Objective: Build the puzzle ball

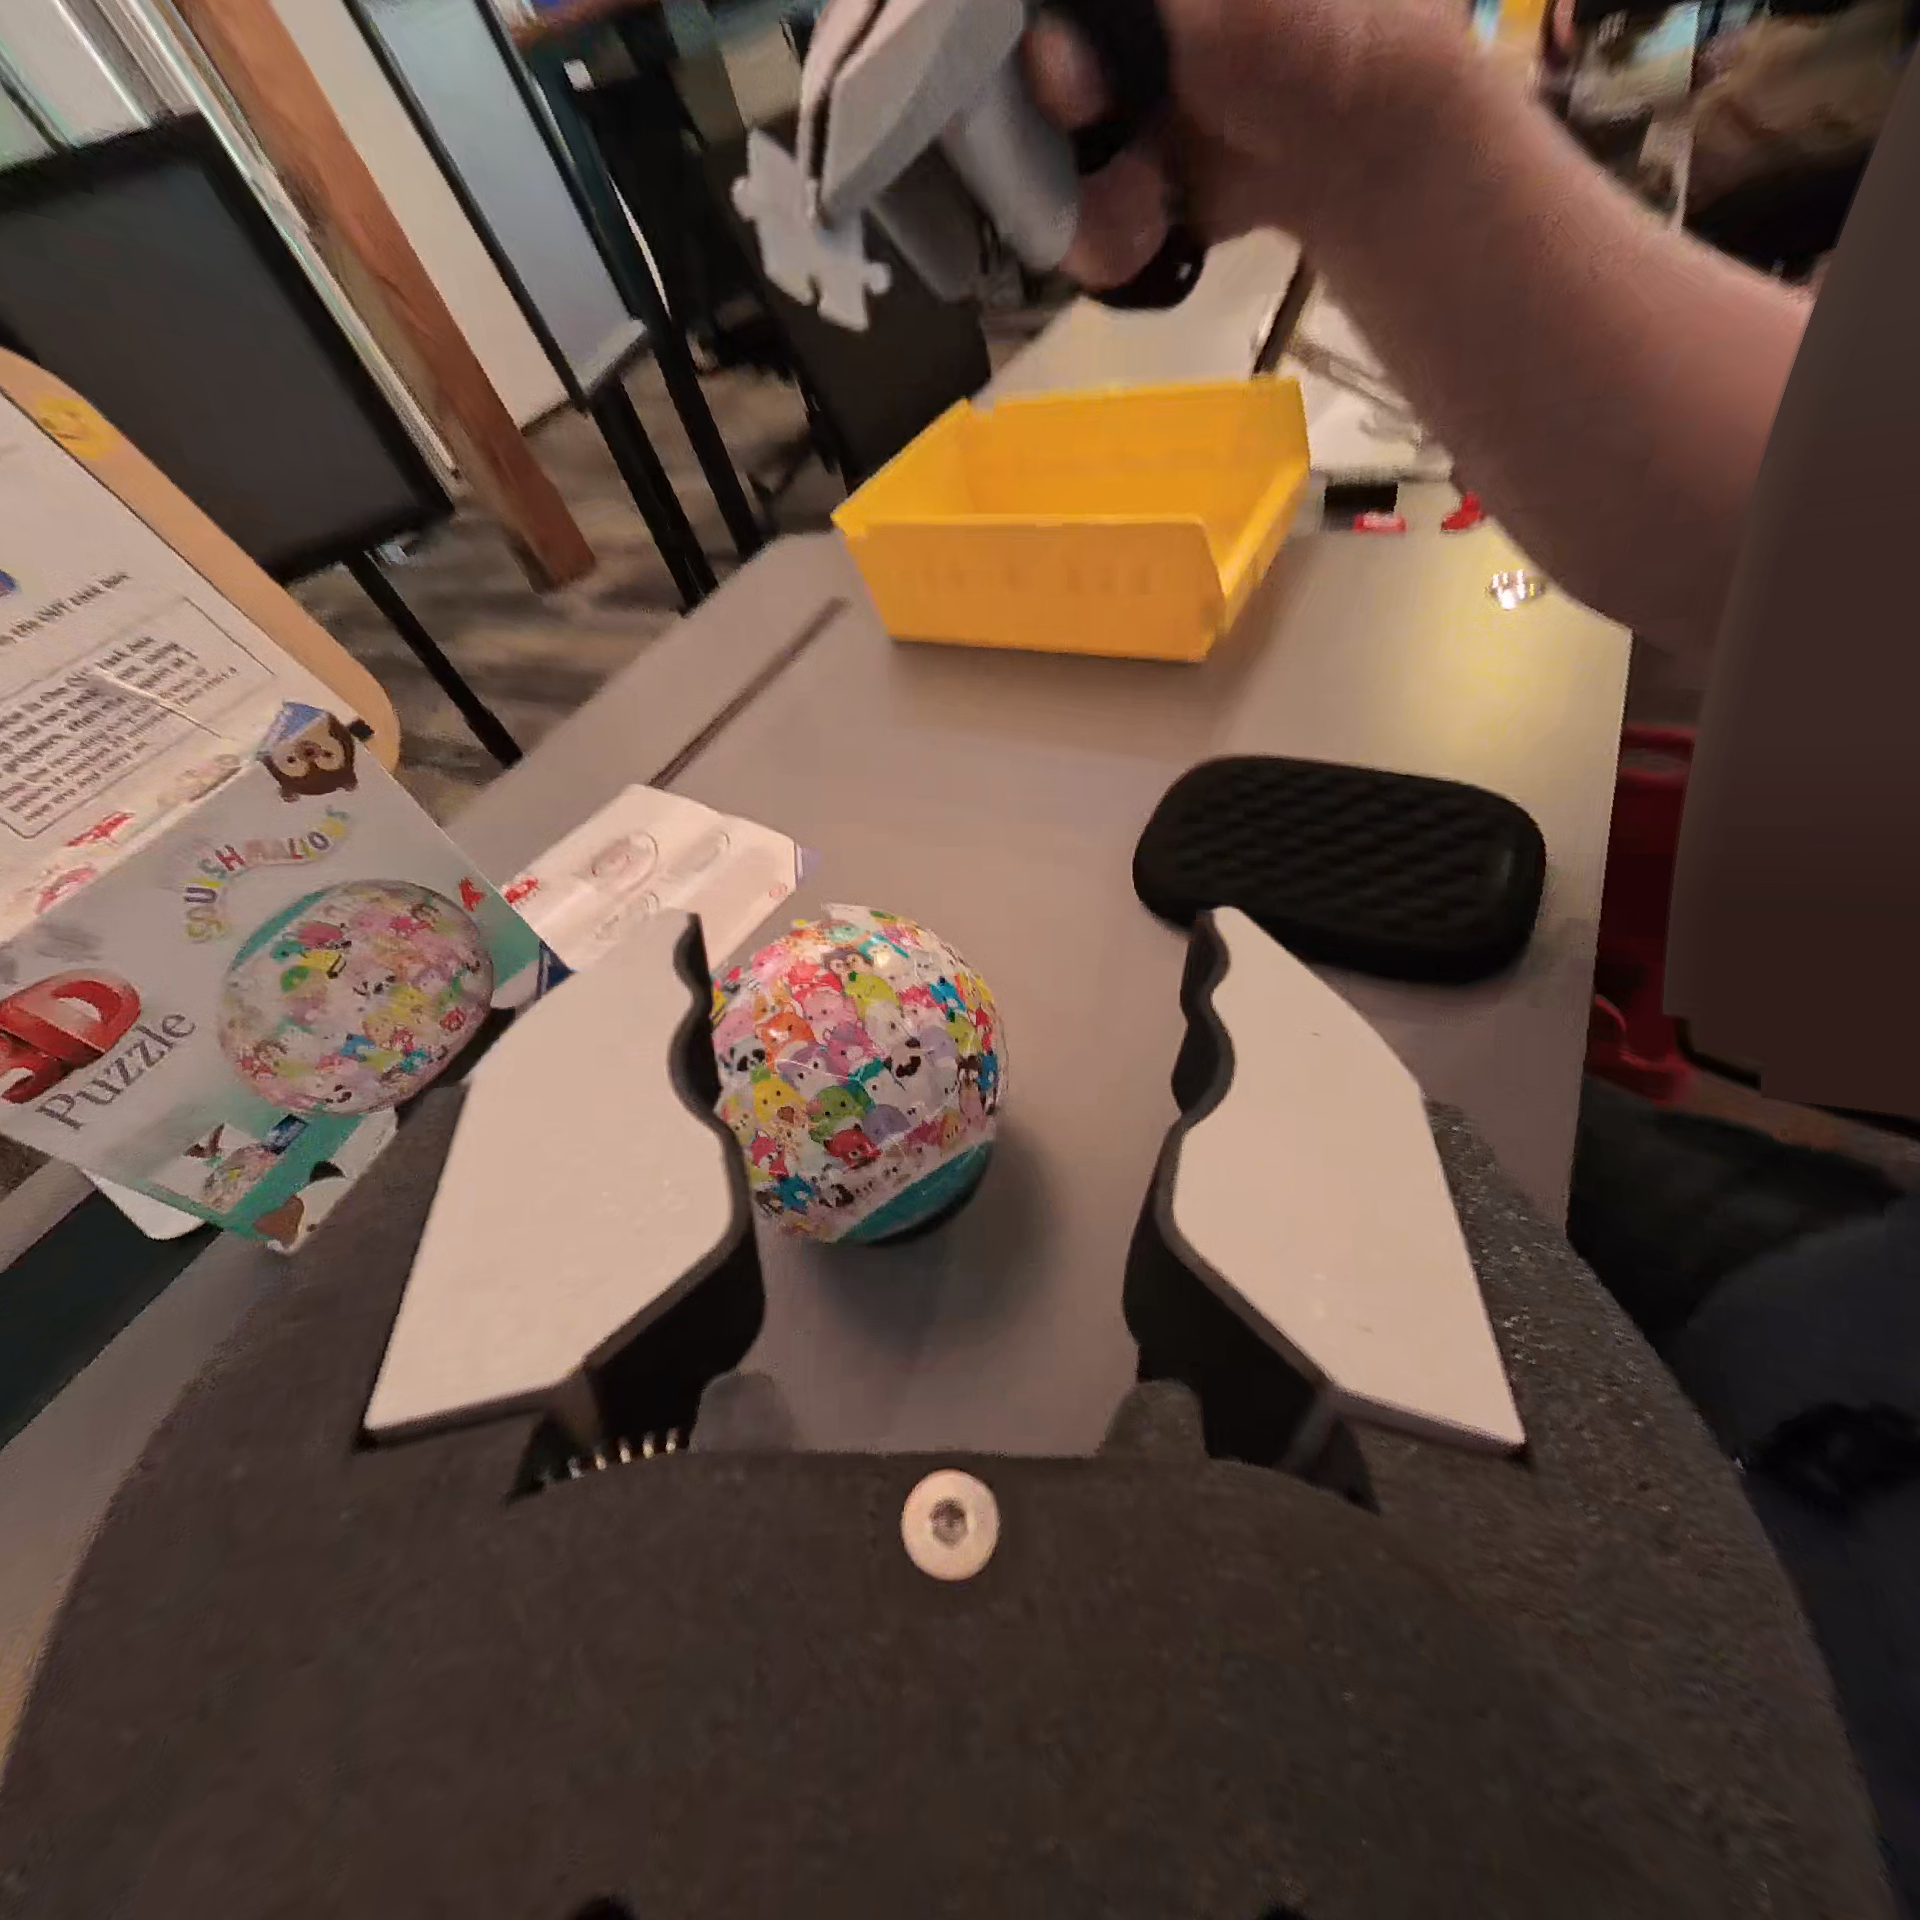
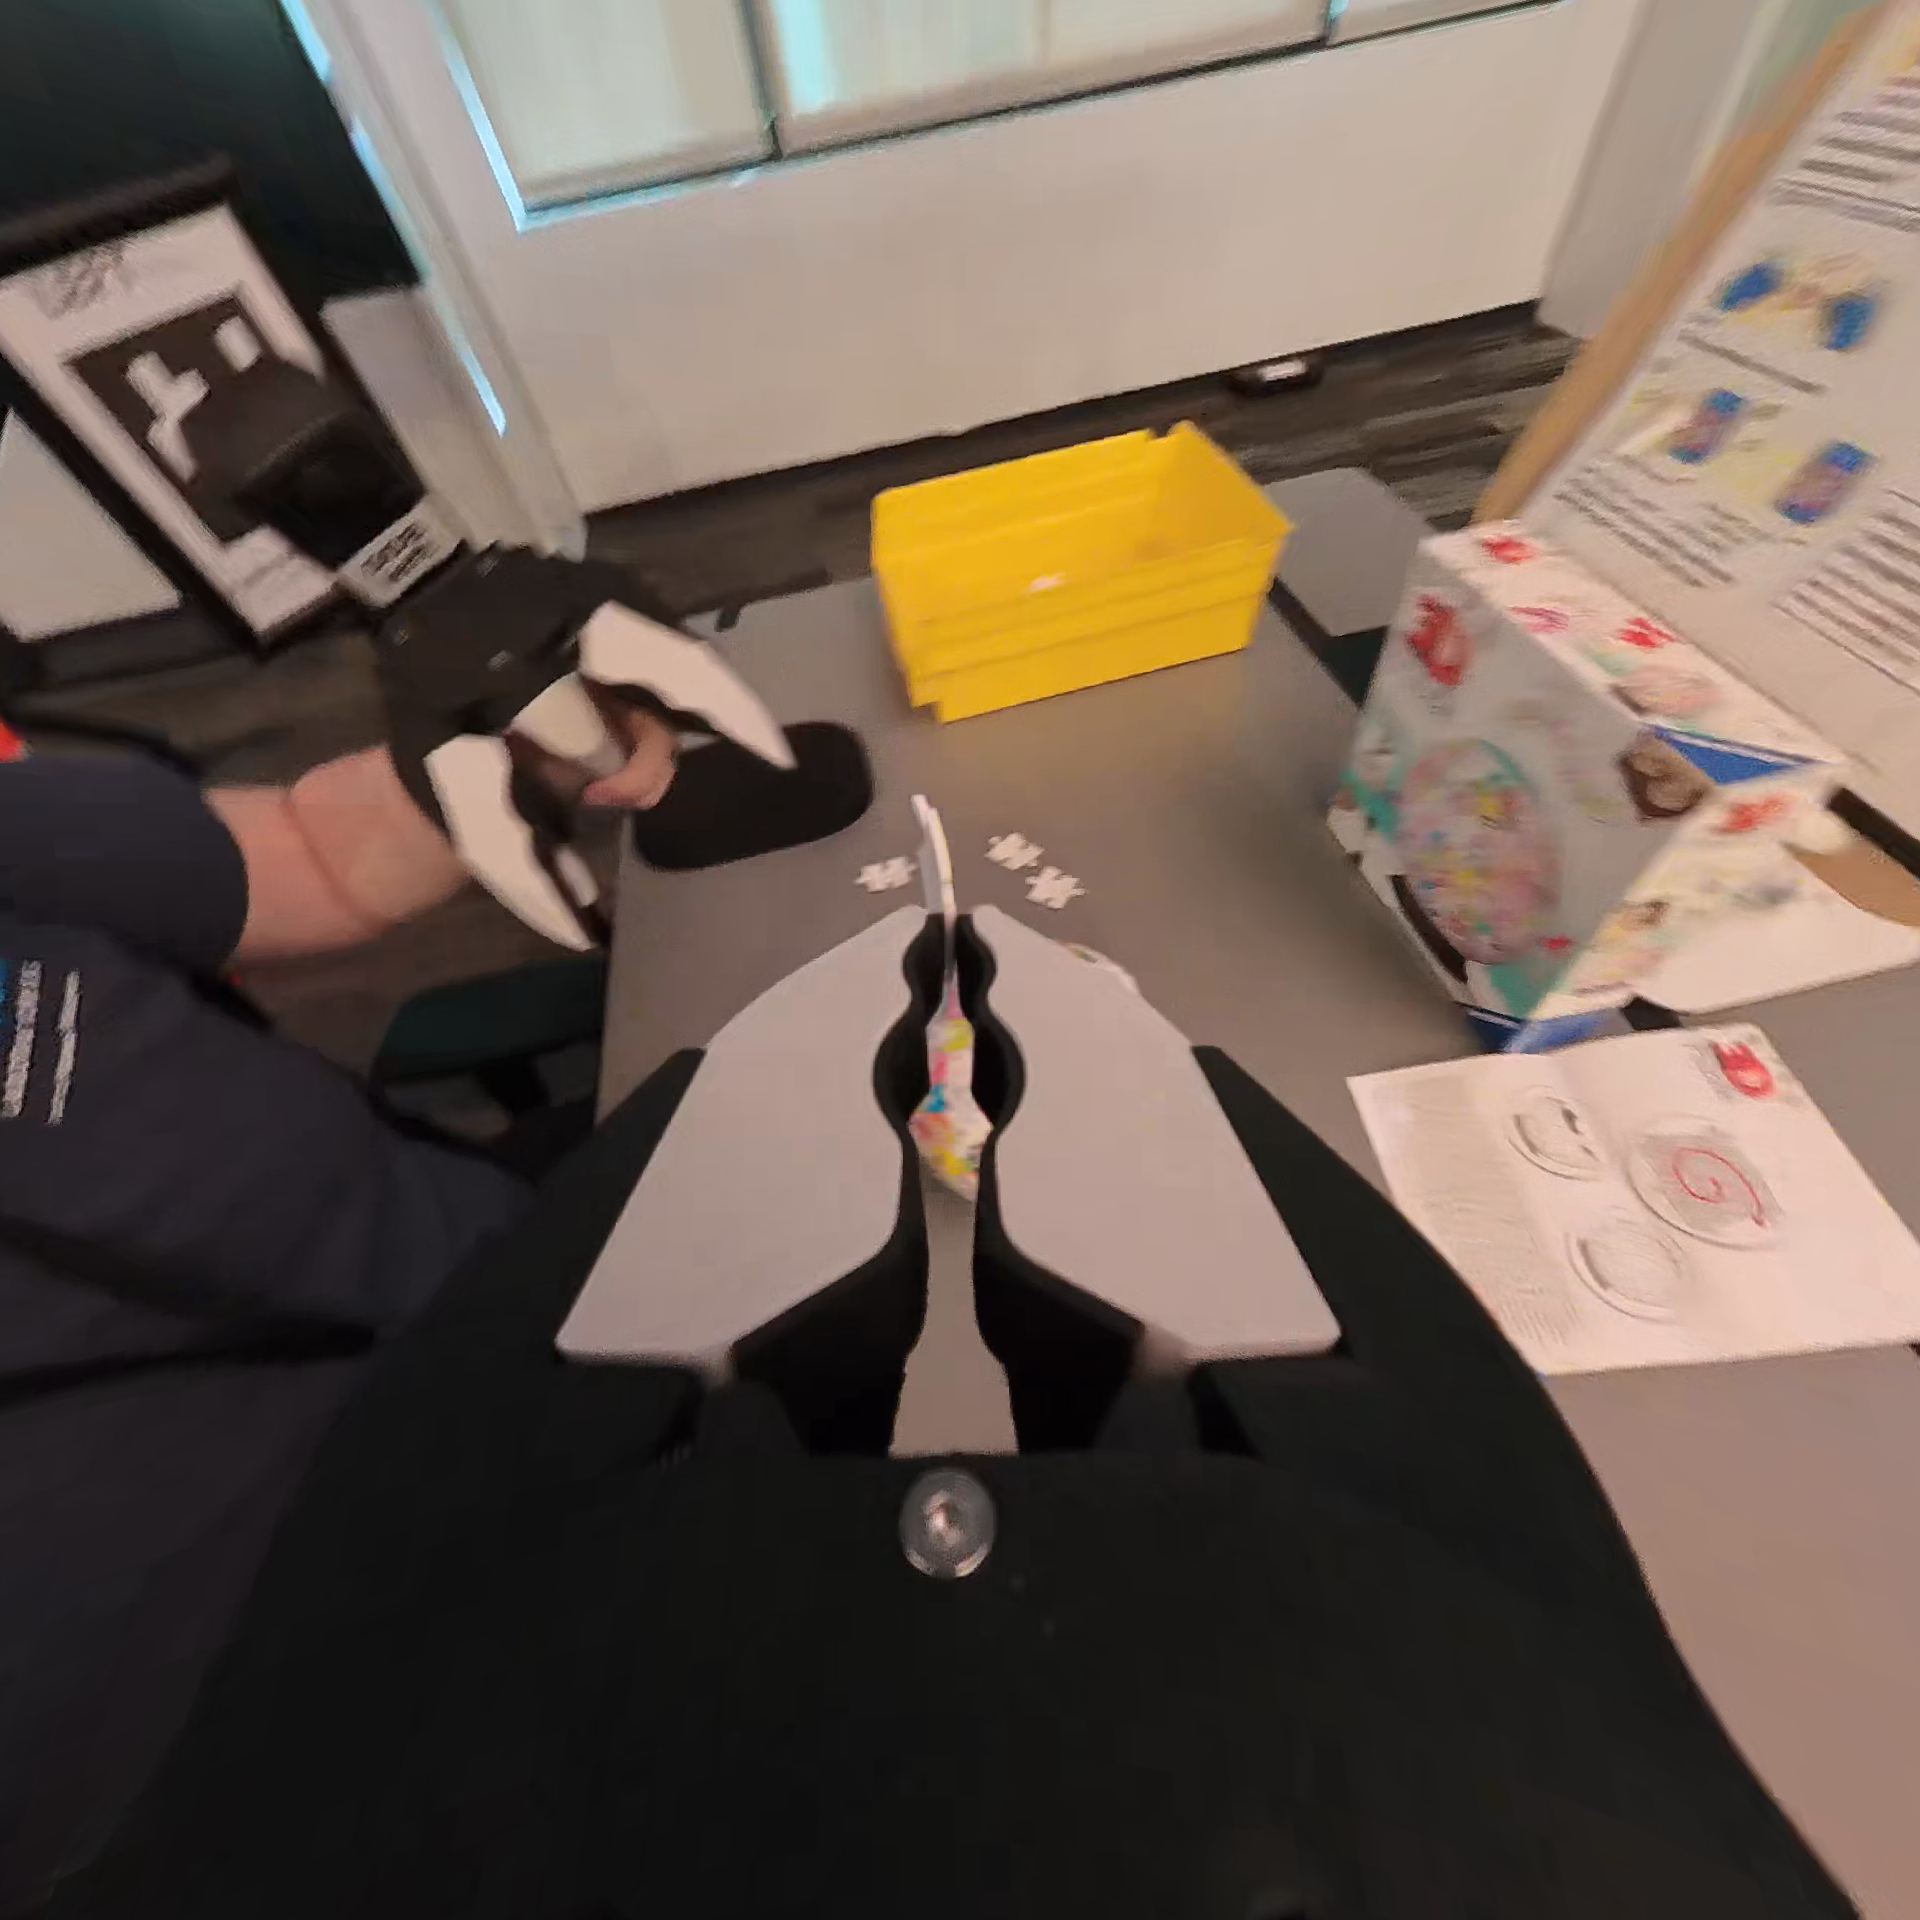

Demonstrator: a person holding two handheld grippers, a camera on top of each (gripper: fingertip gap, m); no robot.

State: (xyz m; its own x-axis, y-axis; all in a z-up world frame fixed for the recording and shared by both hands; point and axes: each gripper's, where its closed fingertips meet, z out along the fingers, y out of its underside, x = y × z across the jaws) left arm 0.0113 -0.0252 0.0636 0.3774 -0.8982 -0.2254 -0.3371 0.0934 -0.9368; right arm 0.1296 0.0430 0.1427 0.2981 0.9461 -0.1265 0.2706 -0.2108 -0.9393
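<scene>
The puzzle ball (image 1: 862,1070), covered in bright cartoon figures, stands on a teal base on the grey table (image 1: 1039,748). My left gripper (image 1: 945,930) is open and empty, its fingers on either side of the ball, apart from it. It also shows at the left in the right wrist view (image 2: 686,852). My right gripper (image 2: 951,920) is shut on a puzzle piece (image 2: 948,1101), held edge-on. In the left wrist view the right gripper (image 1: 826,197) hangs high above the table with the piece's white back (image 1: 810,244) showing. Three loose pieces (image 2: 1013,854) lie white side up on the table.
A yellow bin (image 1: 1070,540) stands at the far end of the table. A black pad (image 1: 1340,862) lies right of the ball. The puzzle box (image 1: 291,997) and an instruction sheet (image 2: 1621,1184) are on the other side. A poster board (image 2: 1766,364) stands behind the box. My hands' fingertips stand some 15 cm from each other.
</scene>
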